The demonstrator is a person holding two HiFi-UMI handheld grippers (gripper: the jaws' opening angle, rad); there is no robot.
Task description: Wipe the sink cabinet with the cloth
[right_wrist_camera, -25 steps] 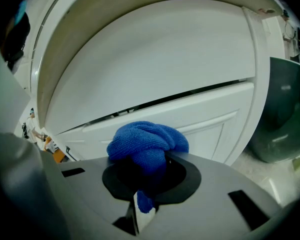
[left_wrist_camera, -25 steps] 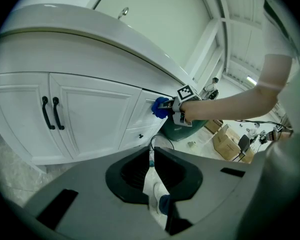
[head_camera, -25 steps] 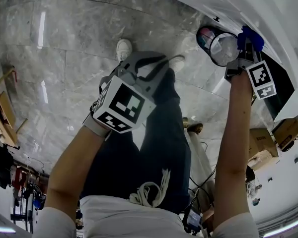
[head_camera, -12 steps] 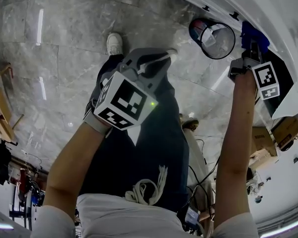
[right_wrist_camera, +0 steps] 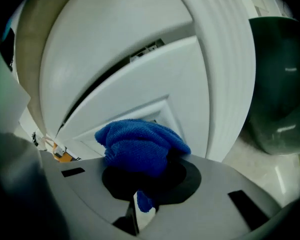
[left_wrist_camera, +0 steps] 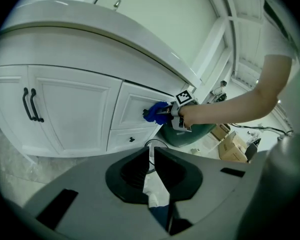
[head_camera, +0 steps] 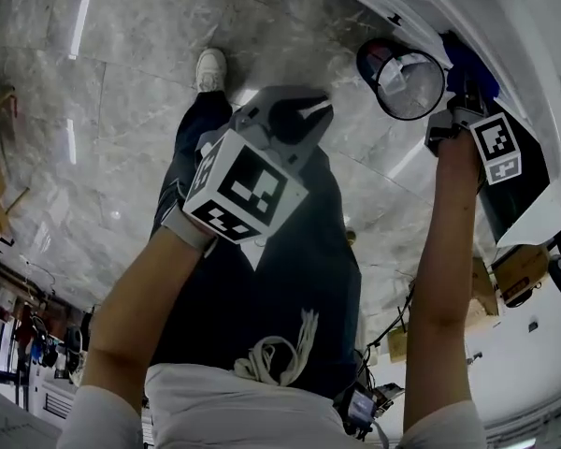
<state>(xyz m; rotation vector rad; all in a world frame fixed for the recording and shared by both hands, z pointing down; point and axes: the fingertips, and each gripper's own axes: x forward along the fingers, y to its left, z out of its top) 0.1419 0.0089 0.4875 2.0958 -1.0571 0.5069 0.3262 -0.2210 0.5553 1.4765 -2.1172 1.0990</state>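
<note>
— Where is the cloth at this moment?

— The blue cloth (right_wrist_camera: 140, 146) lies against the sink cabinet (left_wrist_camera: 75, 114), on the upper drawer front (left_wrist_camera: 135, 104) near the cabinet's right end. The right tool (right_wrist_camera: 142, 184) is clenched on it, and the cloth bulges out as a bunch ahead of the jaws, toward the recessed panel of that drawer.

— And the other tool?

— The left tool (left_wrist_camera: 151, 156) is held well apart from the cabinet, facing its front, above the person's legs. Its jaws are drawn together, with only a thin slit between them, and they grasp nothing.

— What else stands by the cabinet?

— A dark green bin (left_wrist_camera: 192, 134) stands on the marble floor just beside the cabinet's right end, lower than the cloth. Two black handles (left_wrist_camera: 30, 104) are on the cabinet doors, to the left of the drawers. A small black knob (left_wrist_camera: 131, 139) is on the lower drawer, under the cloth.
</note>
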